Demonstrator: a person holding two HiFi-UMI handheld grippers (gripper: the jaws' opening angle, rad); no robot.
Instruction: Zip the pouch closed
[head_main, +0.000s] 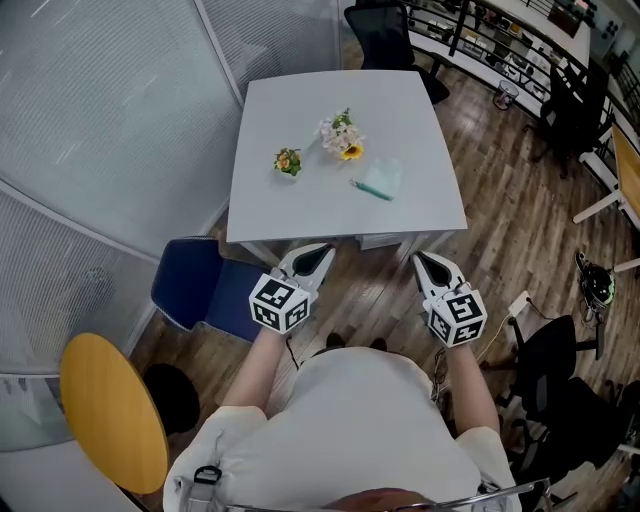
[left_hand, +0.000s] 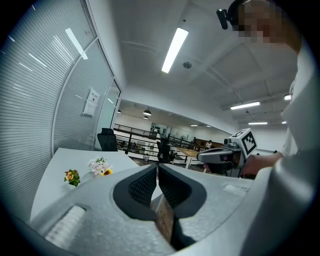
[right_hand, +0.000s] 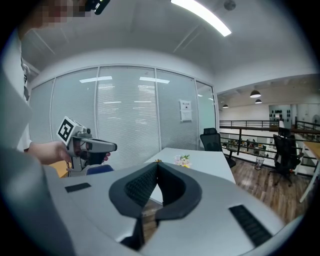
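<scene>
A pale teal pouch (head_main: 381, 180) lies flat on the white table (head_main: 300, 130), right of its middle, with a darker strip along its near left edge. My left gripper (head_main: 322, 252) and my right gripper (head_main: 422, 261) hang side by side in front of the table's near edge, well short of the pouch. Both are shut with nothing between the jaws: the left gripper (left_hand: 156, 167) shows its tips touching, and the right gripper (right_hand: 156, 163) likewise. Each gripper view shows the other gripper off to the side.
Two small flower bunches stand on the table: an orange one (head_main: 288, 161) at the left and a white-and-yellow one (head_main: 341, 136) near the middle. A blue chair (head_main: 195, 285) sits by the table's near left corner. Glass walls run along the left. Black chairs (head_main: 395, 35) stand behind the table.
</scene>
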